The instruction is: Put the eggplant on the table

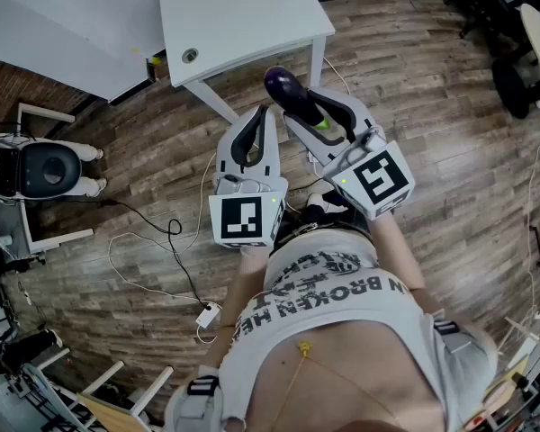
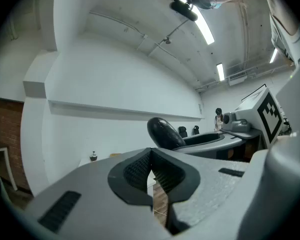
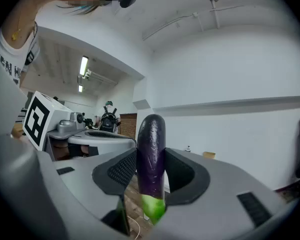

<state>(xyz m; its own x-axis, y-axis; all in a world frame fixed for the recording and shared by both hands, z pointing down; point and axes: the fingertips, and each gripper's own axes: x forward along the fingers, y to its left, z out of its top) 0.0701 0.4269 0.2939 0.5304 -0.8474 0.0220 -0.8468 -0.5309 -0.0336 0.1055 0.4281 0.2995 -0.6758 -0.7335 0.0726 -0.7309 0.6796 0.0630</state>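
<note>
In the head view, a dark purple eggplant (image 1: pixel 284 85) with a green stem end (image 1: pixel 322 126) sticks out forward from my right gripper (image 1: pixel 313 99), which is shut on it. It is held just in front of the near corner of the white table (image 1: pixel 243 16), over the wooden floor. The right gripper view shows the eggplant (image 3: pixel 151 151) upright between the black pads (image 3: pixel 121 170), stem end down. My left gripper (image 1: pixel 262 113) sits just left of it with its jaws shut and nothing between them. In the left gripper view, the eggplant (image 2: pixel 162 132) shows beyond the shut left gripper (image 2: pixel 151 176).
The table's leg (image 1: pixel 317 61) stands close behind the eggplant. A small round fitting (image 1: pixel 190 56) sits on the tabletop. Cables and a white adapter (image 1: pixel 207 314) lie on the floor to my left. Dark office chairs (image 1: pixel 513 52) stand at the far right, a black seat (image 1: pixel 49 169) at the left.
</note>
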